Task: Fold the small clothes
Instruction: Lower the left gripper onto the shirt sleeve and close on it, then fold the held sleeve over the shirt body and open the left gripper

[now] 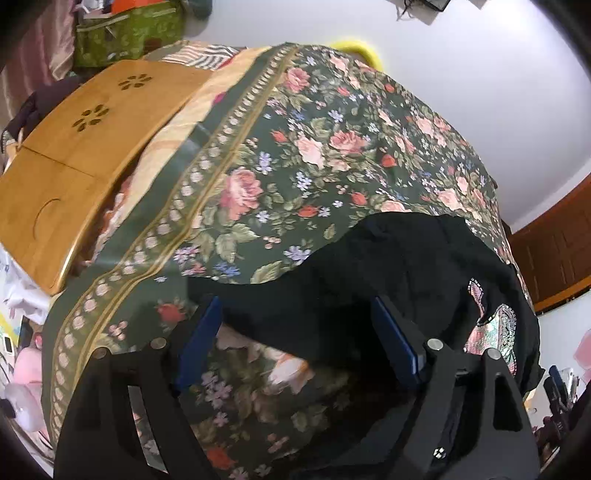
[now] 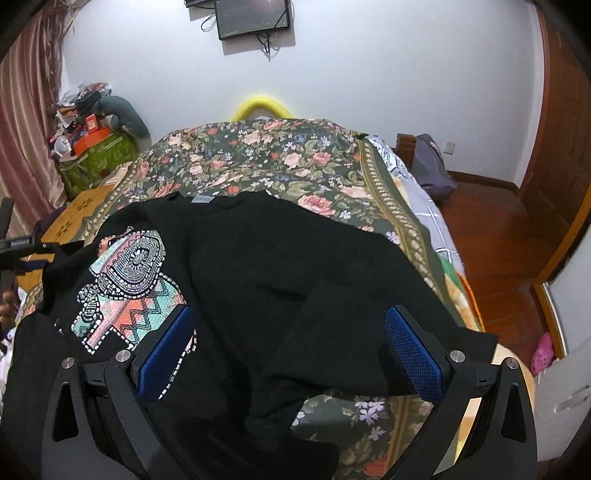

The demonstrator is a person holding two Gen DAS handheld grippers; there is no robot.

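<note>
1. We see a black shirt [image 2: 280, 258] spread on a bed covered by a floral bedspread [image 2: 258, 155]; the shirt sits toward the near end of the bed, collar pointing away from us in the right wrist view.
2. The shirt carries a beaded, multicoloured print [image 2: 129, 284] on its left part; a sleeve [image 2: 332, 332] is folded in over the body on the right part.
3. Our right gripper [image 2: 291, 347] is spread wide, blue pads [image 2: 413, 350] well apart, nothing held between them; it hangs over the near hem of the shirt.
4. Our left gripper [image 1: 295, 343] is also wide apart, blue pads [image 1: 199, 339] on either side of the shirt's black edge [image 1: 332, 280]; nothing is pinched. We cannot tell if the pads touch the cloth.
5. In the left wrist view the print [image 1: 495, 325] shows at the right, beyond the right finger.
6. A wooden lap tray [image 1: 85, 147] lies on the bed's left side, well apart from the shirt.
7. A wall monitor [image 2: 253, 16] hangs above the far end of the bed.
</note>
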